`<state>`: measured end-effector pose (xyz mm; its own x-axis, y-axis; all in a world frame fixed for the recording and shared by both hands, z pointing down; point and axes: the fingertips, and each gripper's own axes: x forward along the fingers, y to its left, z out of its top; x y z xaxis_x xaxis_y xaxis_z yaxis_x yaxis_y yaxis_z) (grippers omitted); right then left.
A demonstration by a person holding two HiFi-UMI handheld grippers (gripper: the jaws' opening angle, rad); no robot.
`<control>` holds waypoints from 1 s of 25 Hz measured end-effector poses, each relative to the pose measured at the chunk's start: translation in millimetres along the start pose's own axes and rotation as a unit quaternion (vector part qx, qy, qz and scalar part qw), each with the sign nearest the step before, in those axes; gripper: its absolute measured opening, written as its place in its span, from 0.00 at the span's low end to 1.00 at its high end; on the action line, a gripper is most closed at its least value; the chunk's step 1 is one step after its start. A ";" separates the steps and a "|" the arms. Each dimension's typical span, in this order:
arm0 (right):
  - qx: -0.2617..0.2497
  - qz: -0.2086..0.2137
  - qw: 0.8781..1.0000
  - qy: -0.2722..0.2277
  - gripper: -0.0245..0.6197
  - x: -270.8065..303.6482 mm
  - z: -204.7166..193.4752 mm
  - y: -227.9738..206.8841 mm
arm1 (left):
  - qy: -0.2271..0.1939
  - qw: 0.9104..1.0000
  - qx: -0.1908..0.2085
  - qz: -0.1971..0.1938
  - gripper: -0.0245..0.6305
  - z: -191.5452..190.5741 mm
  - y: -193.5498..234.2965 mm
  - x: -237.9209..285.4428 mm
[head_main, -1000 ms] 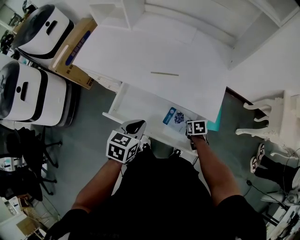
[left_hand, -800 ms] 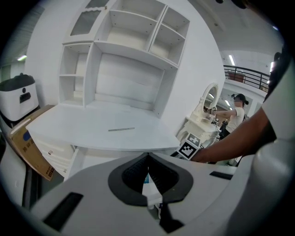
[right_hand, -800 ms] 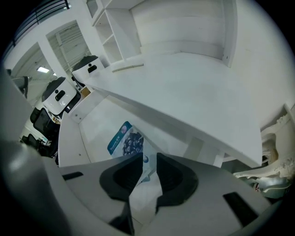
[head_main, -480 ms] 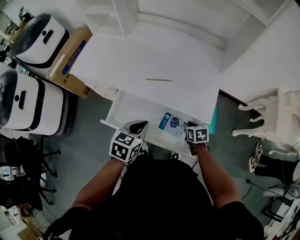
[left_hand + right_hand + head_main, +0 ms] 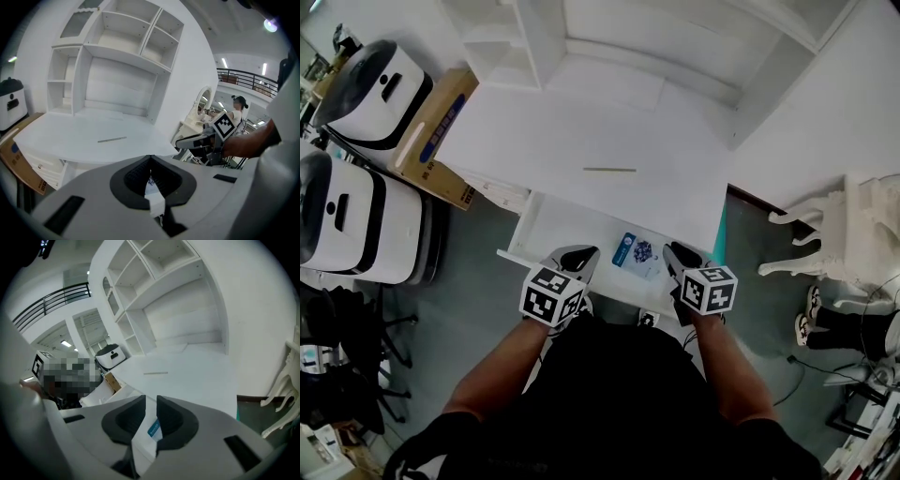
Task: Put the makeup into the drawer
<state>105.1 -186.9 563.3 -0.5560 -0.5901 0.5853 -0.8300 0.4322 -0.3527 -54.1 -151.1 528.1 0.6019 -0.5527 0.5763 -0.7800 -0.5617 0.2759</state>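
The makeup packet is contained in the open drawer. The right tongs, just opened, are released and empty; the left tongs are clenched empty

Drawer stands open below the tabletop's front edge; its rear is roofed by the tabletop, so entry is from above, at the front strip only. A packet takes the drawer's right part; the left part is bare. Tabletop is broad and open, with one thin stick near the front edge. Shelf unit walls the back edge. Cardboard box crowds the left edge; white carved furniture stands off the right.
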 end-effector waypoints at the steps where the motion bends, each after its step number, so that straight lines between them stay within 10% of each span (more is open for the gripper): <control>1: -0.010 0.006 1.000 -0.013 0.16 -6.4 8.2 6.9 | -0.003 1.000 0.001 -0.002 0.05 2.3 -0.5 -0.3; 25: -0.099 0.019 0.992 -0.078 0.08 -50.5 40.5 48.8 | -0.042 0.998 0.036 -0.021 0.05 42.1 -16.0 -12.4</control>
<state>90.9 -163.7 486.9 -0.5991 -0.6632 0.4486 -0.7924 0.5716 -0.2133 -41.8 -161.1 484.2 0.6491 -0.5753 0.4977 -0.7406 -0.6273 0.2407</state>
